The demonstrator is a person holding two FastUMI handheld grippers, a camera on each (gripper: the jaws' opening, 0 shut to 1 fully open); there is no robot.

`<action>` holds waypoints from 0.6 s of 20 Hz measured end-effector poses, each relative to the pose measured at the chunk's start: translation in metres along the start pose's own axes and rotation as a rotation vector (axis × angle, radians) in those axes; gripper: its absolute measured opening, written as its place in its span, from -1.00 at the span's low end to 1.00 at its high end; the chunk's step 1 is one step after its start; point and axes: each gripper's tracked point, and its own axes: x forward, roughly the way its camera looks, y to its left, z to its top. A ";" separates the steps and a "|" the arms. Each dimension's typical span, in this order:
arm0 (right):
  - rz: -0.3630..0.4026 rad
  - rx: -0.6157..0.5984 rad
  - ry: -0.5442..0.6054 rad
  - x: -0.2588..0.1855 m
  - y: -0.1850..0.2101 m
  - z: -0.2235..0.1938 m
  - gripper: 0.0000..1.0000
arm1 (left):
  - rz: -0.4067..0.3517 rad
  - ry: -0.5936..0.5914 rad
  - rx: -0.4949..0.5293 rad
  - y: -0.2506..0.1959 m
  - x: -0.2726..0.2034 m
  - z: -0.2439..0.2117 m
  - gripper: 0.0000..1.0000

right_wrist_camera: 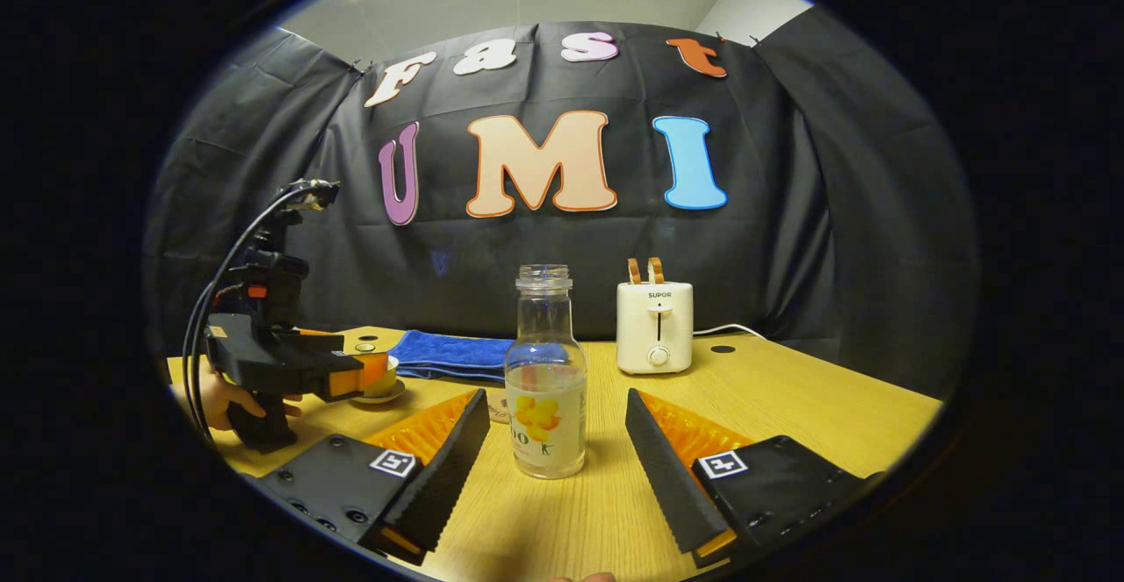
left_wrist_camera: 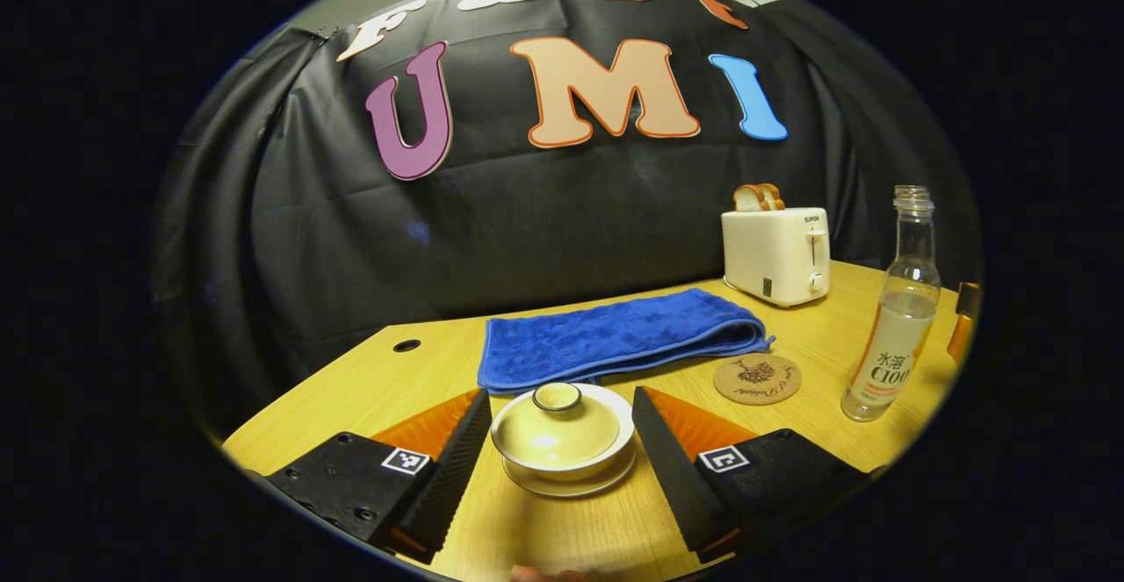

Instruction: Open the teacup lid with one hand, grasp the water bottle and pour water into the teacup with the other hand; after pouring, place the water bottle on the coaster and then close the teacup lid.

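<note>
Left hand-held gripper (left_wrist_camera: pixel 562 406) astride round glazed lidded teacup (left_wrist_camera: pixel 563 431)

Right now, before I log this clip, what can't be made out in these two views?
- Teacup contents: left gripper view, hidden by the lid.
- Teacup in the right gripper view: mostly hidden behind the left gripper.
- Coaster in the right gripper view: mostly covered by the water bottle.
- Orange object at the table's right edge: left gripper view, cut off by the image edge.
- Coaster's drawing: too small to read.
</note>
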 end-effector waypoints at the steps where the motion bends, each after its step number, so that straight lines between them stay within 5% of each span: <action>1: -0.001 0.000 0.001 0.000 -0.001 0.000 0.93 | 0.007 -0.003 0.001 0.002 0.003 0.001 0.88; 12: -0.018 -0.001 -0.001 0.001 -0.007 0.000 1.00 | 0.024 0.000 0.029 0.001 0.023 0.005 0.81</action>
